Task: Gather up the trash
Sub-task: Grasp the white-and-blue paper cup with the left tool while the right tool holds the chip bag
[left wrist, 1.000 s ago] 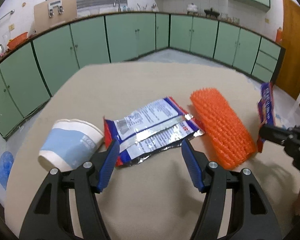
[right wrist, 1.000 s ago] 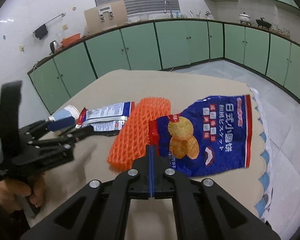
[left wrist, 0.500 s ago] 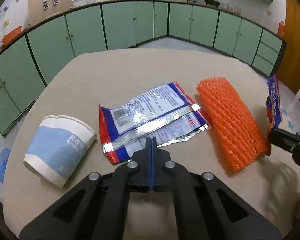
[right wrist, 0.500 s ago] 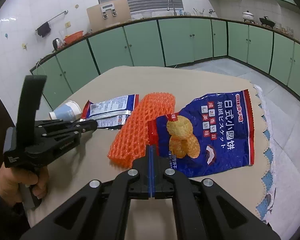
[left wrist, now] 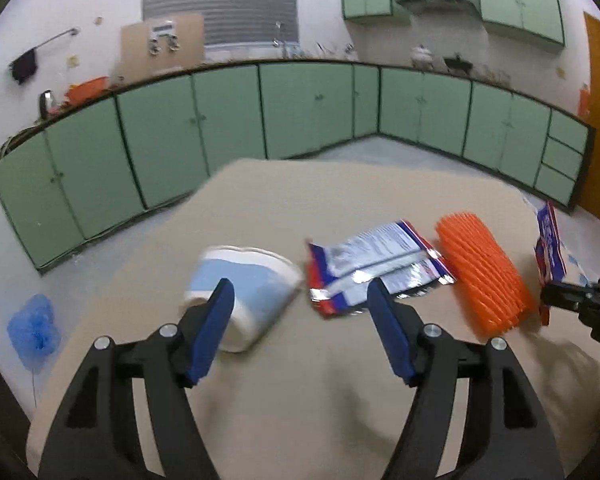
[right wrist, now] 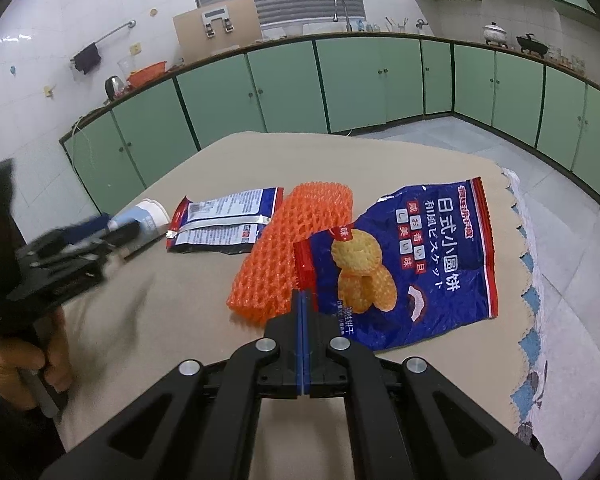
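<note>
Blue-padded jaws of the left gripper (left wrist: 300, 320) stand wide apart with nothing between them; they have just been opening. Its left pad overlaps the near side of the cup (left wrist: 246, 288) in the left wrist view, but contact cannot be confirmed; that view is blurred. The cup lies tipped on its side on the table (left wrist: 300, 400), mouth toward the wrapper (left wrist: 376, 266), which lies flat just to its right. Beyond the wrapper lies the orange net (left wrist: 486, 272), and past that the biscuit bag (right wrist: 416, 256).

The right gripper (right wrist: 302, 300) is fully closed, its pads meeting at the bag's lower left corner beside the net; whether film is pinched between them cannot be told from its own view.

Judgement: the step in hand appears to be the left gripper lining up on the cup.

- Centre the cup between the pads first; at present it sits off to the left.
- Grip across the body, not the rim: paper walls crush, and a rim grip is likely to slip.
- Close gently, since a cup lying on its side can roll away.
- Keep the right pad off the wrapper's edge, so foil is not dragged along.

No bin is in view.
</note>
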